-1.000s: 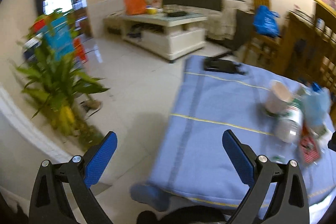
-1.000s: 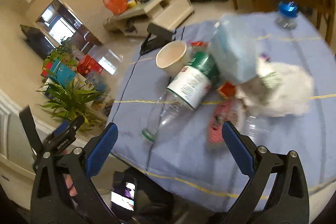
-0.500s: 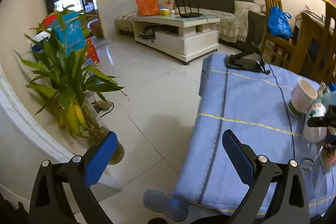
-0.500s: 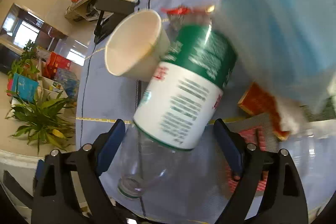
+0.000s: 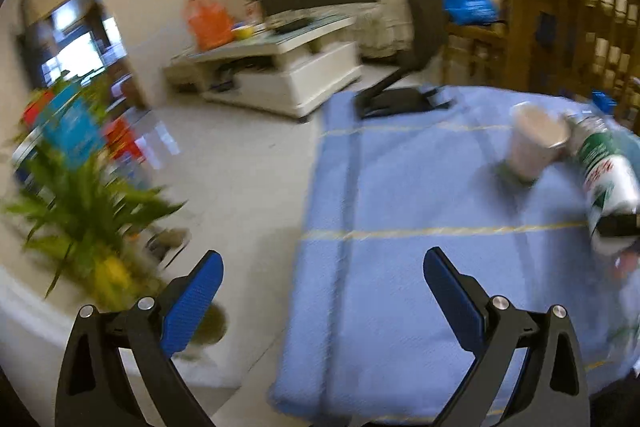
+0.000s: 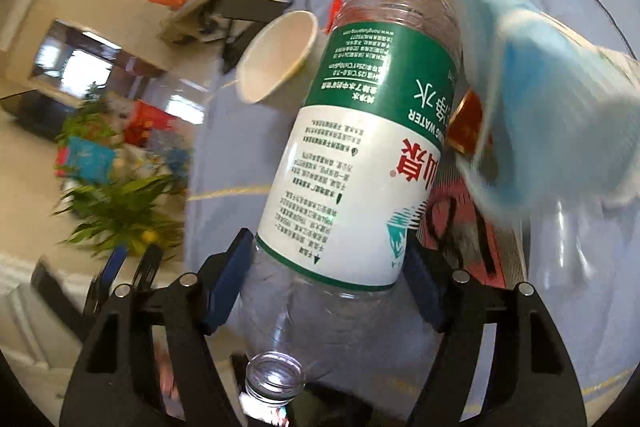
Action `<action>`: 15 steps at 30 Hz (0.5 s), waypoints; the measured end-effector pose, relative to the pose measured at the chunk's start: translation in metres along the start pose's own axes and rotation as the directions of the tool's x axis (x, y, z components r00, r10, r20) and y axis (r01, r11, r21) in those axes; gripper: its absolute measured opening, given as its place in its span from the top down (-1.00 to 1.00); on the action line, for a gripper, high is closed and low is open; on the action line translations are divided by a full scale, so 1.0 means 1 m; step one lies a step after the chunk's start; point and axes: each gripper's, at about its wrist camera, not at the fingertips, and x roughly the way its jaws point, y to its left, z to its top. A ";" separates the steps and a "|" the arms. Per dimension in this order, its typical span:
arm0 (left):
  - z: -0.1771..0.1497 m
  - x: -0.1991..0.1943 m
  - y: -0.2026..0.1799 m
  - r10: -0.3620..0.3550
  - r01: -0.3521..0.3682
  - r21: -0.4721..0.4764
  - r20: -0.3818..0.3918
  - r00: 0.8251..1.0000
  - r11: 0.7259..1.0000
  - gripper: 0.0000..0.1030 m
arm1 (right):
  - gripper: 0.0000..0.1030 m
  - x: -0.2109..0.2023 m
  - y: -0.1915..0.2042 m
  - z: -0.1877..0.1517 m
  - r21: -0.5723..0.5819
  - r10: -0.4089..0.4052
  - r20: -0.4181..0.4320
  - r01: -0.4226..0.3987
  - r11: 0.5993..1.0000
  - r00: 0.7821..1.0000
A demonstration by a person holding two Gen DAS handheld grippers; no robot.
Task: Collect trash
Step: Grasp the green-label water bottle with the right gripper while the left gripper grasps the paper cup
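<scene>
The right gripper, jaws just closing, flanked the empty water bottle lying on the blue tablecloth; contact unclear. Next: clamp, lift. Left gripper stood apart, empty.

Black hand-held gripper, blue ribbed pads, silver screws.

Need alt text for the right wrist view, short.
The right gripper, jaws just closing, straddles an empty plastic water bottle lying on a blue tablecloth. A paper cup and a blue face mask lie beside it.
</scene>
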 end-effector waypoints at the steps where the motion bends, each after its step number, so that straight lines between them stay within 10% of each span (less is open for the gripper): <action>1: 0.005 0.000 -0.006 -0.019 0.018 0.014 0.007 1.000 1.000 -0.88 | -0.39 -0.007 -0.001 -0.003 -0.003 0.028 -0.002 -0.028 1.000 1.000; 8: 0.055 0.022 -0.075 -0.294 0.291 0.150 0.001 0.956 0.945 -0.88 | -0.39 -0.071 -0.023 -0.036 -0.043 0.301 0.044 -0.299 0.953 0.953; 15: 0.075 0.058 -0.125 -0.435 0.435 0.201 -0.047 0.899 0.878 -0.88 | -0.39 -0.154 -0.087 -0.050 -0.029 0.191 0.240 -0.190 0.981 0.952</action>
